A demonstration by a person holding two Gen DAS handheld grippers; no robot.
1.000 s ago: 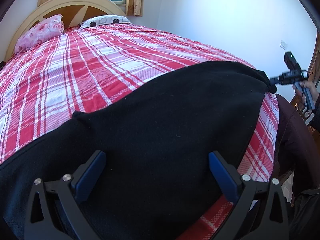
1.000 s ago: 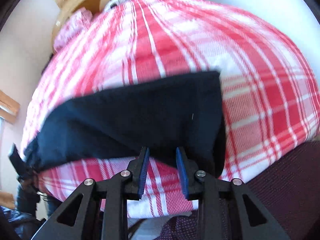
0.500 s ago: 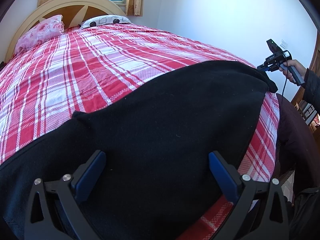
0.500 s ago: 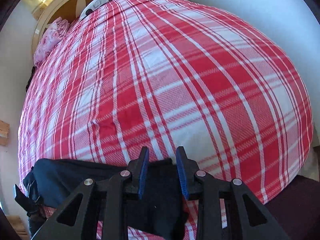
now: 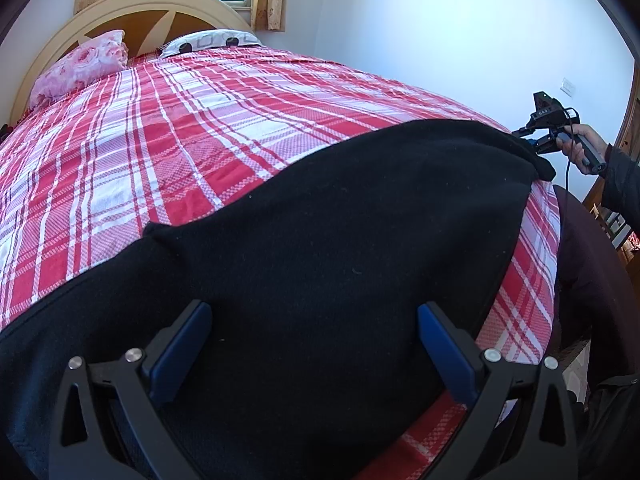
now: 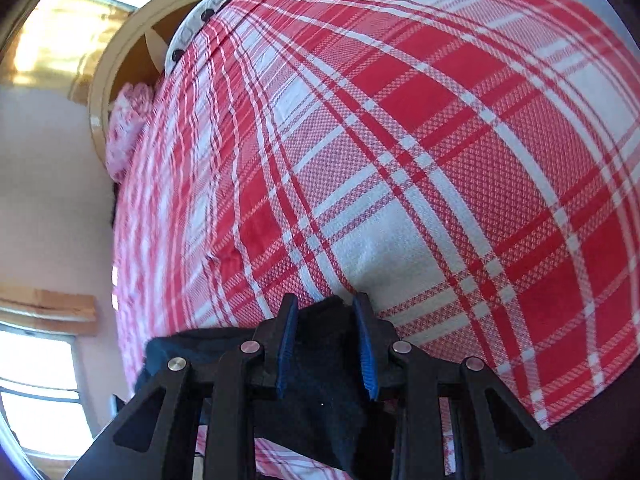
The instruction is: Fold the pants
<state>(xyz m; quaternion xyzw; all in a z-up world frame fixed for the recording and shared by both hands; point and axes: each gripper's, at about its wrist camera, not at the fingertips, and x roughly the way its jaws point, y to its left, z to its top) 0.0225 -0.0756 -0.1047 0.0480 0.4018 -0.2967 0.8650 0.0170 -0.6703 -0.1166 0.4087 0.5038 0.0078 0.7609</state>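
Black pants [image 5: 340, 248] lie spread across the near part of a bed with a red and white plaid cover [image 5: 192, 128]. My left gripper [image 5: 314, 344] is open, its blue pads wide apart just above the near end of the pants. My right gripper [image 6: 326, 338] is shut on the far end of the pants [image 6: 320, 392] and holds the cloth bunched between its blue pads above the plaid cover [image 6: 420, 160]. In the left wrist view the right gripper [image 5: 538, 138] shows at the far right, at the pants' lifted corner.
A pink pillow [image 5: 80, 64] and a white patterned pillow [image 5: 212, 40] lie by the curved headboard [image 5: 160, 12]. A window with curtains is behind it. A dark maroon bed edge [image 5: 592, 264] runs along the right. White wall on the right.
My right gripper, with the pants' end in it, has risen and swung over the bed, so the spread pants have left its view. My left gripper has not moved.
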